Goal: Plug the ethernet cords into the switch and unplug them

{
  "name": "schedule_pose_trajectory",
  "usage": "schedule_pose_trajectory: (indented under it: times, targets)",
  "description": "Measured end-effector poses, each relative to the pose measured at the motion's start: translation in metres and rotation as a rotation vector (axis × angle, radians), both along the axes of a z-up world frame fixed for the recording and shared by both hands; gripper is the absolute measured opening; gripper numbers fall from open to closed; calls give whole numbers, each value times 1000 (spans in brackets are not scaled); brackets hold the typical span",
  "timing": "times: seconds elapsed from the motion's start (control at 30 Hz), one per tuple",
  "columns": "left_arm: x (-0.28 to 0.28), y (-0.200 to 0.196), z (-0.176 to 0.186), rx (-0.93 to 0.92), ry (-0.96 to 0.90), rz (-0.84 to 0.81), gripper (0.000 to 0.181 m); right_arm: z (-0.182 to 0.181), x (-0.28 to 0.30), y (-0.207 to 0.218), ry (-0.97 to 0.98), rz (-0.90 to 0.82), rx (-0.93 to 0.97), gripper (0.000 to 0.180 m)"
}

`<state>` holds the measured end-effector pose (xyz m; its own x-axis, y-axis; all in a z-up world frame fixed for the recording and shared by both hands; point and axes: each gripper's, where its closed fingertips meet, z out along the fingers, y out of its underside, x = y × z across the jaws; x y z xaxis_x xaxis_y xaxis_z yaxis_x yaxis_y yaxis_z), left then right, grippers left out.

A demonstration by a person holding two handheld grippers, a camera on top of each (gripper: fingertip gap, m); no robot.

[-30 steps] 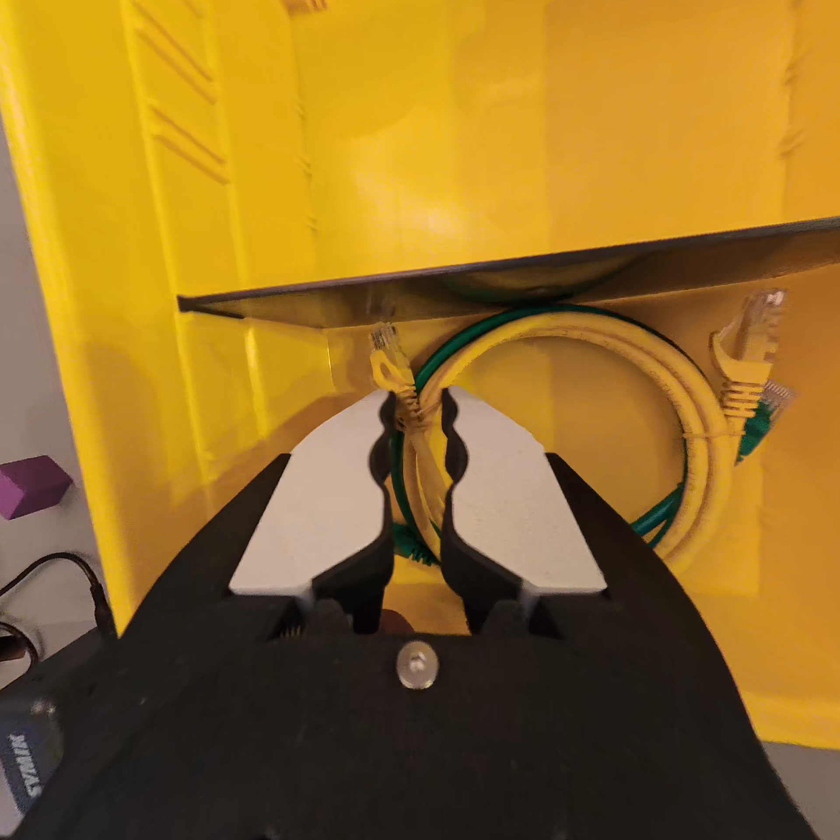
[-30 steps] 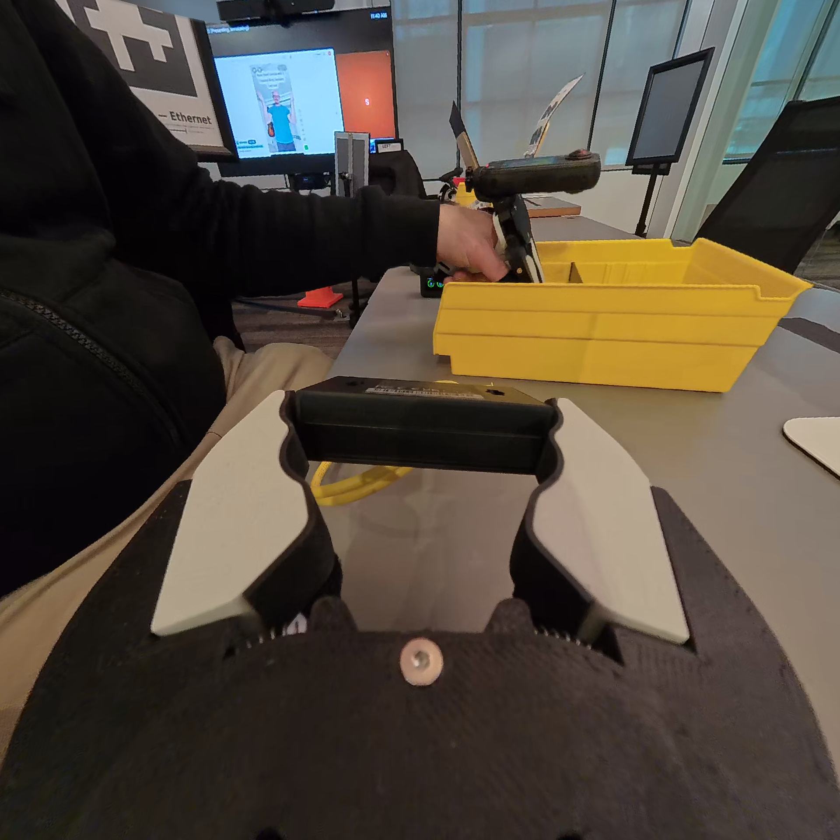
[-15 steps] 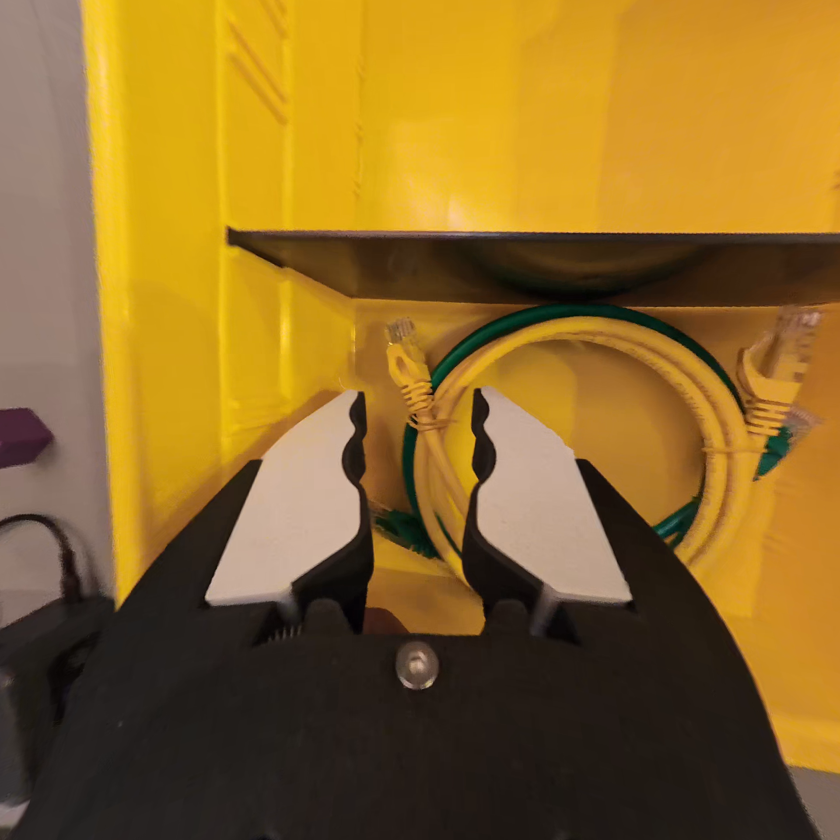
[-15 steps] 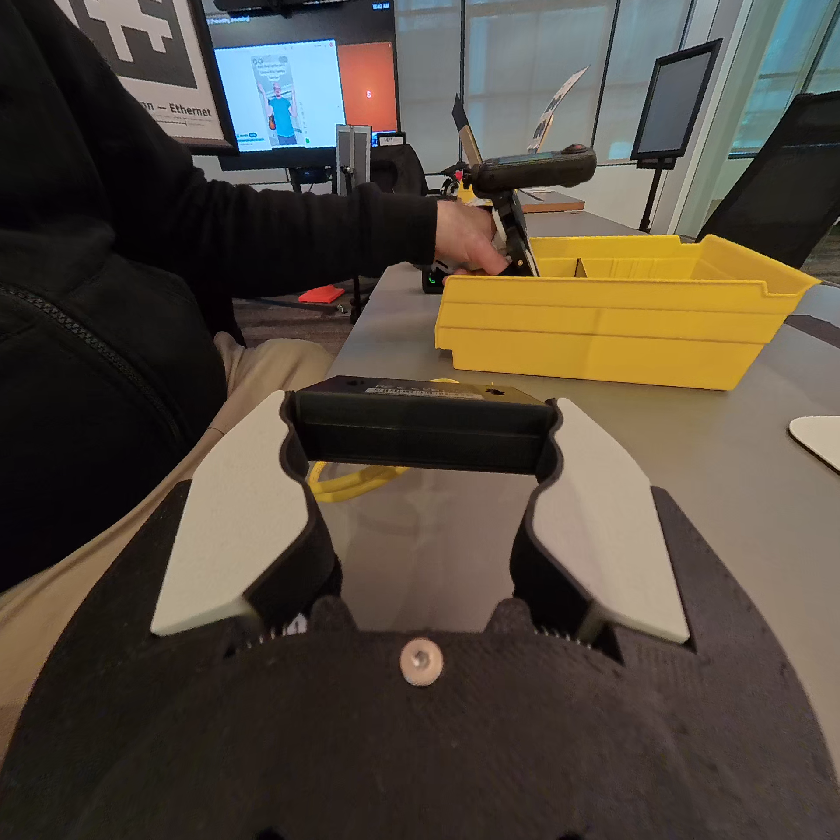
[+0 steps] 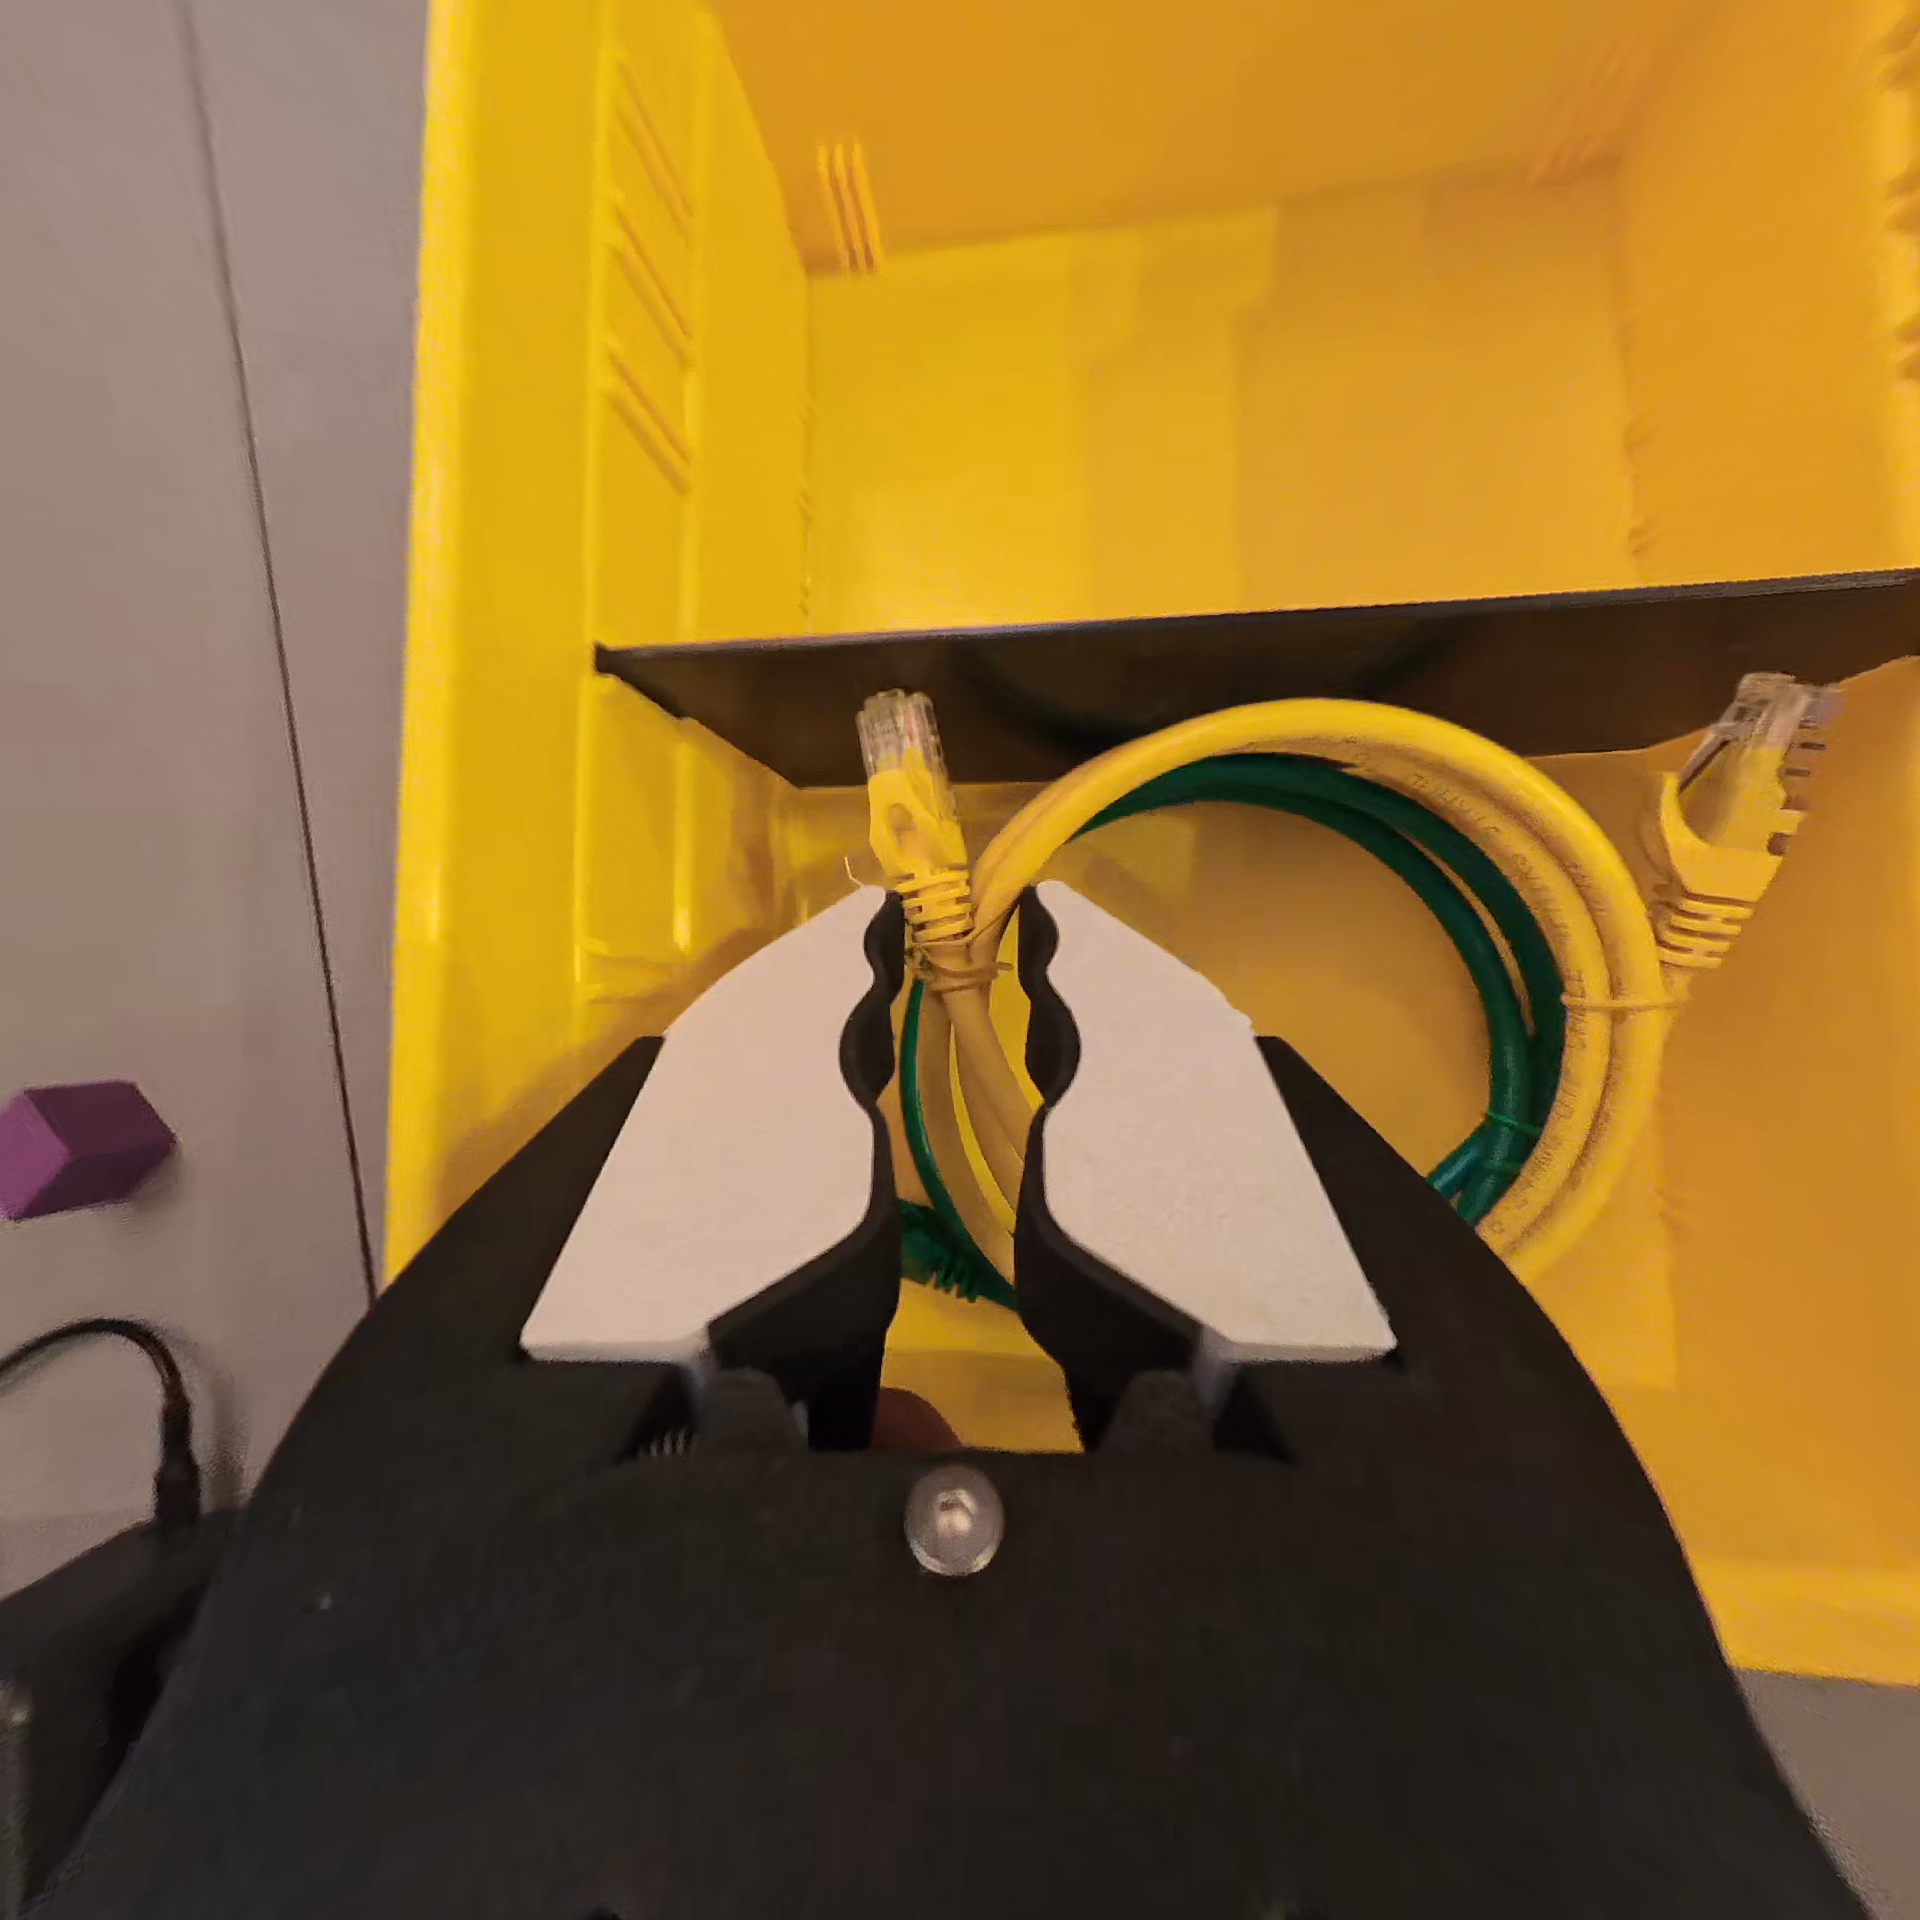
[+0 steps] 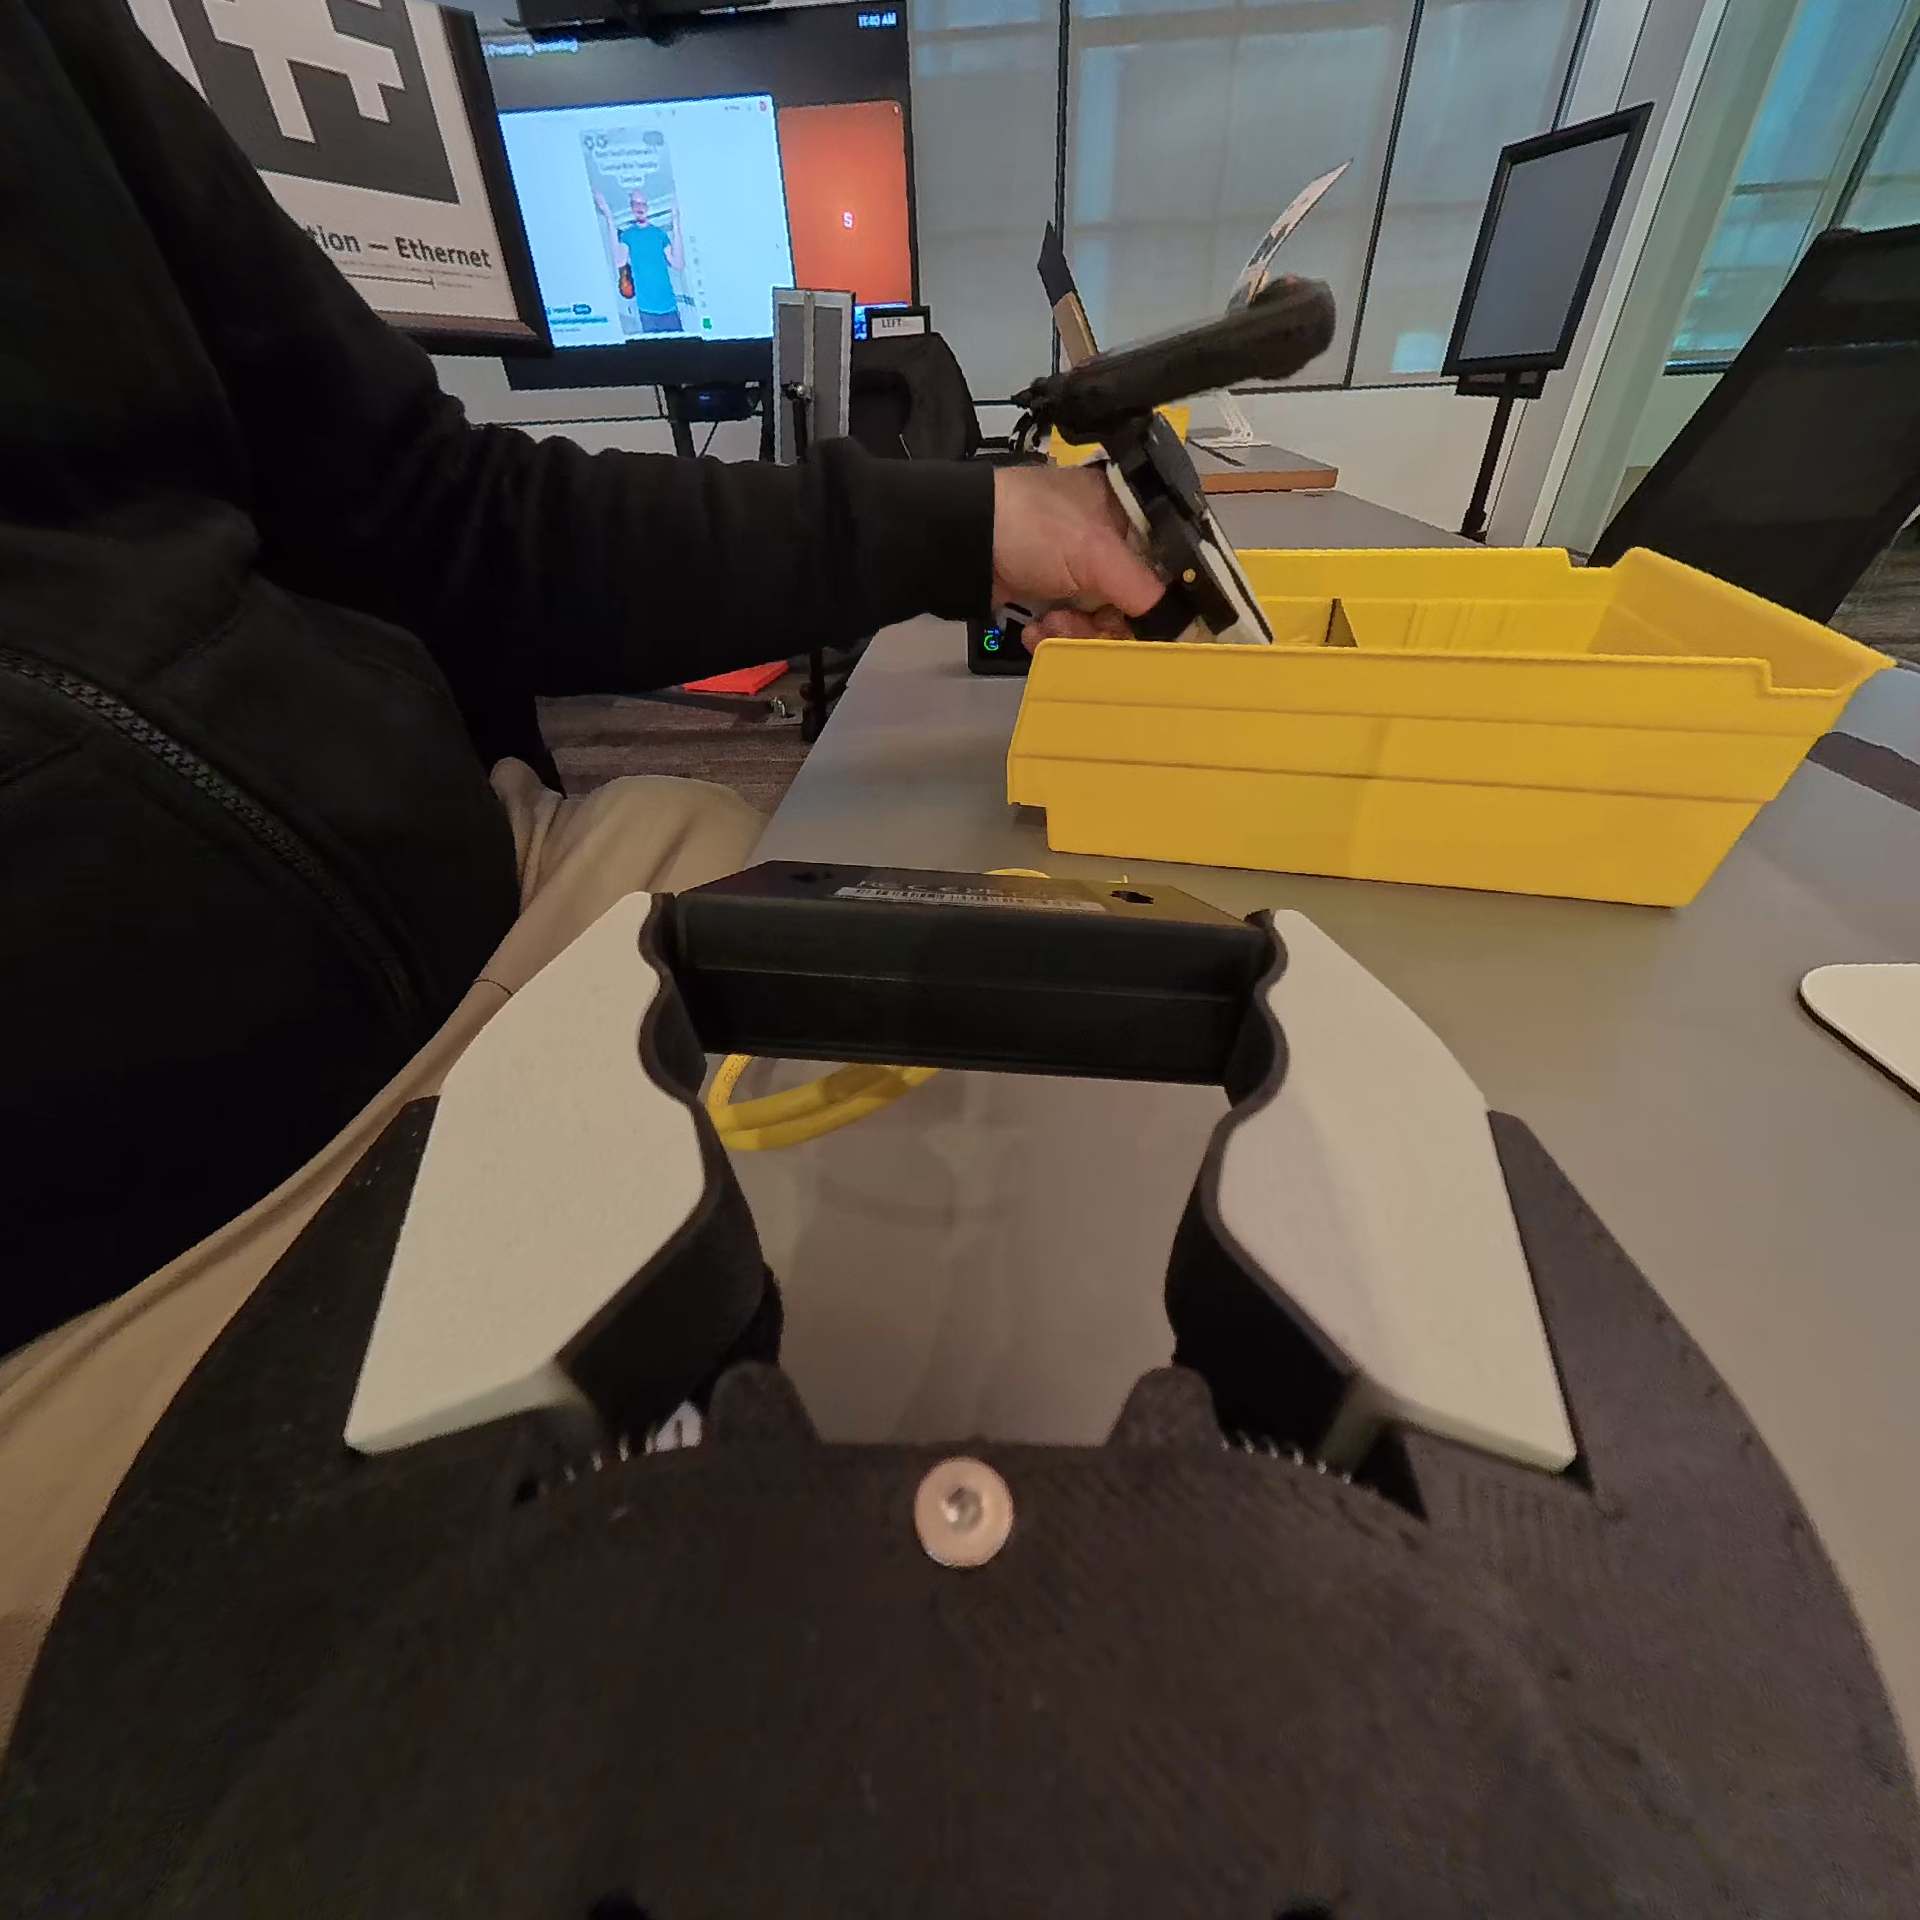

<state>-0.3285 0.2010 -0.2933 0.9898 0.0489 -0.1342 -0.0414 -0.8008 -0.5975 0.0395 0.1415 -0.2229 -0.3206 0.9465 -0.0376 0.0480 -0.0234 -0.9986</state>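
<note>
Inside the yellow bin (image 5: 499, 623), below the black divider (image 5: 1247, 665), the left hand-held gripper (image 5: 954, 914) is nearly closed around the coiled yellow ethernet cord (image 5: 1351, 758), just behind its plug boot (image 5: 914, 821); firm contact looks likely, can't confirm. A green cord (image 5: 1496, 935) nests in the same coil, so grip yellow only, then lift straight up clear of the divider. Right hand-held gripper (image 6: 961, 966) clamps the black switch (image 6: 956, 977) above the worktop (image 6: 1558, 1039); hold it steady, ports toward the plug.
</note>
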Motion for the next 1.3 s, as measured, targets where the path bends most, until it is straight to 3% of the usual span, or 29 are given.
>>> schedule_pose_trajectory:
  times: [0.37, 0.5, 0.6, 0.73, 0.93, 1.1, 1.3]
  targets:
    - [37, -3, 106, 225, 306, -327, 19, 2, 2, 2, 12, -7, -6, 100]
    - [98, -14, 150, 292, 356, -563, 19, 6, 5, 4, 32, -13, -15, 100]
    - [168, -40, 160, 290, 322, -869, 19, 7, 6, 5, 36, -13, -15, 100]
    - [215, -69, 134, 143, 384, -1046, 19, 8, 7, 6, 40, -18, -15, 100]
    - [237, -86, 40, -124, 495, -1106, 19, 8, 7, 6, 37, -22, -11, 100]
    - [222, -80, -5, -180, 499, -977, 21, 6, 7, 7, 28, -25, -8, 100]
    - [220, -75, -12, -90, 335, -771, 27, 5, 6, 6, 23, -18, -13, 100]
